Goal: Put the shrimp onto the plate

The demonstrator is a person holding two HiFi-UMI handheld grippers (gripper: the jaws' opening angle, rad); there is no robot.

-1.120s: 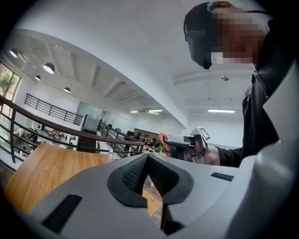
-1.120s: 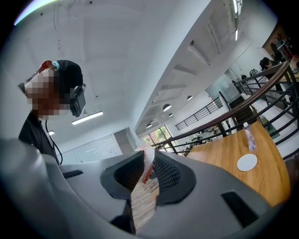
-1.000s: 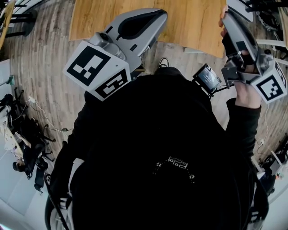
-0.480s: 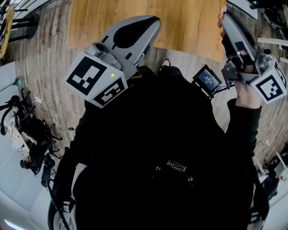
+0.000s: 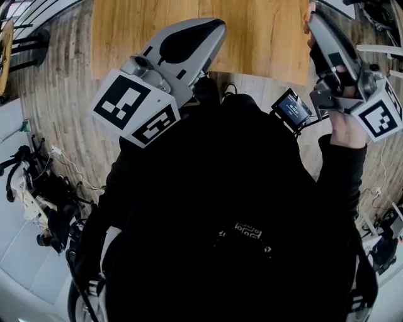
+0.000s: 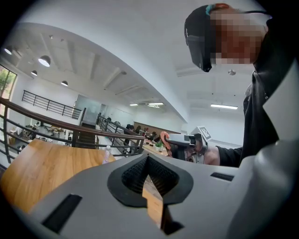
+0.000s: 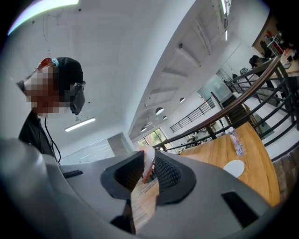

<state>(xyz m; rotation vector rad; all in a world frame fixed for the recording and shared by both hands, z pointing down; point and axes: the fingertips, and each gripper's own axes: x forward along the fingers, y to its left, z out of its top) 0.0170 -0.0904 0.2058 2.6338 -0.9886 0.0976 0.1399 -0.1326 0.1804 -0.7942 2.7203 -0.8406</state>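
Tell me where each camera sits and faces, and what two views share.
Head view: on the head, facing down at torso, left gripper, right gripper, table.
Left gripper view: on it, facing along shut jaws across the table; torso, right hand show.
Right gripper view: on it, along jaws gripping shrimp toward plate; torso shows.
Shared: all three see the table.

Wood table [image 7: 210,156] w/ white plate [image 7: 234,168] & clear bottle [image 7: 236,140] on it.
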